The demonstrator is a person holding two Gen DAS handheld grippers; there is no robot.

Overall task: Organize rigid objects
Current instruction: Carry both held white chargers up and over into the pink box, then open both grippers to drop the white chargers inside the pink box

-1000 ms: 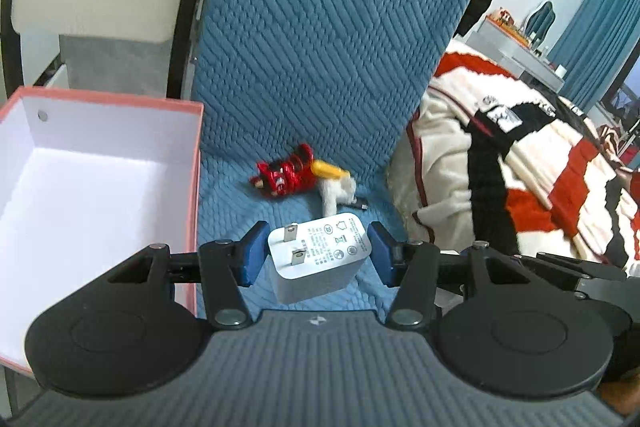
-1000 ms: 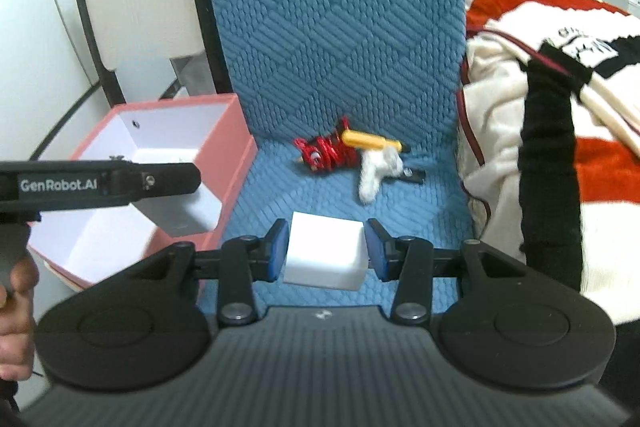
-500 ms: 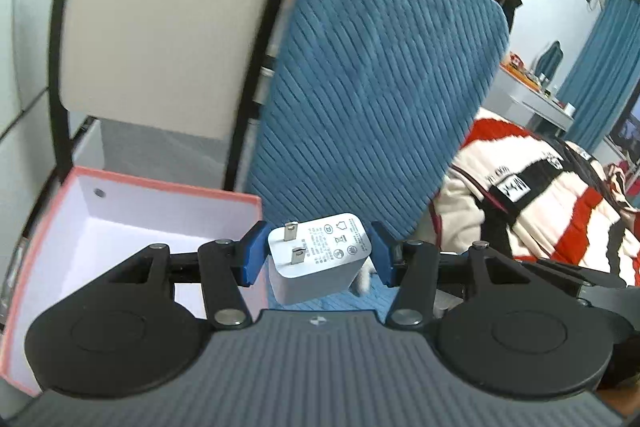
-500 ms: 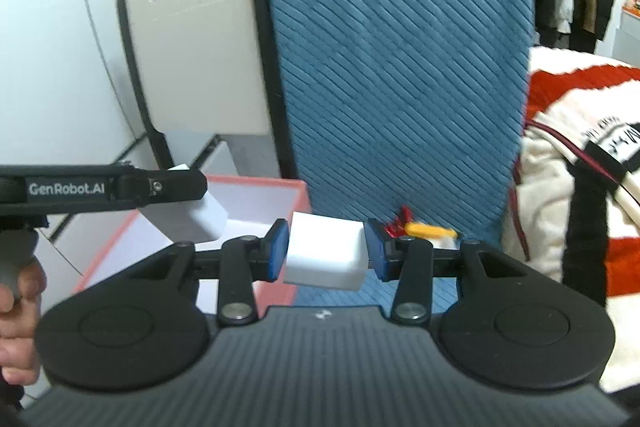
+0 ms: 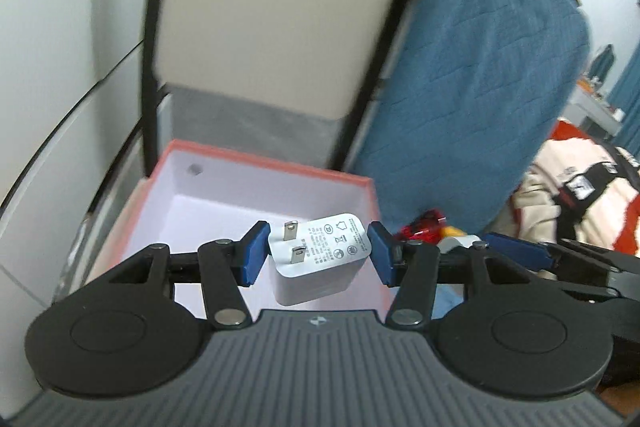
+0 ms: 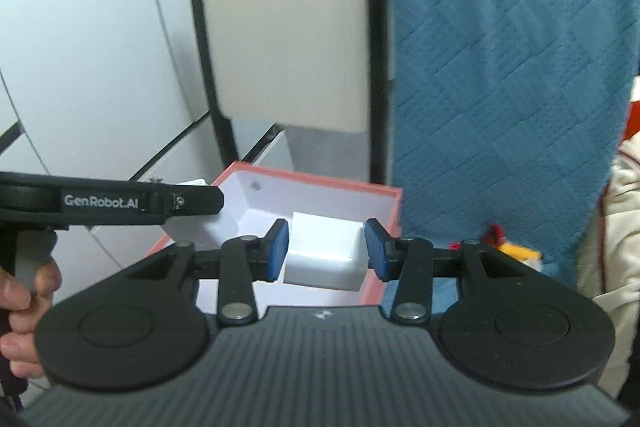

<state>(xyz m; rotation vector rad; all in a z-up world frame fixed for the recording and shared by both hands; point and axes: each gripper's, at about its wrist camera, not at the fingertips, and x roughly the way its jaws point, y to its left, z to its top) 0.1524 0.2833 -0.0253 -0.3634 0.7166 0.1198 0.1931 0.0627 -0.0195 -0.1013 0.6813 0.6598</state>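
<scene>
A pale grey wall (image 6: 80, 39) fills the left of the room, and against it stands a beige folding chair with a black frame (image 6: 288, 39). Beside that rises a blue quilted fabric chair back (image 6: 508, 75), with a cream, red and black blanket (image 5: 580, 195) on the bed to the right. A pink-rimmed cardboard box with a white inside (image 5: 264, 171) sits open at the foot of the beige chair. On the blue seat, just right of the box, lies a small red toy (image 5: 424, 225) with a yellow piece next to it.

The left tool (image 5: 316, 253) is held above the box's near right corner, its blue pads clamped on a white two-pin wall charger (image 5: 324, 259), prongs facing the camera. The right tool (image 6: 326, 255) is level over the box's near right edge, clamped on a plain white charger block (image 6: 326, 255). A bare hand (image 6: 24, 291) grips the left tool's handle at the frame's left edge.
</scene>
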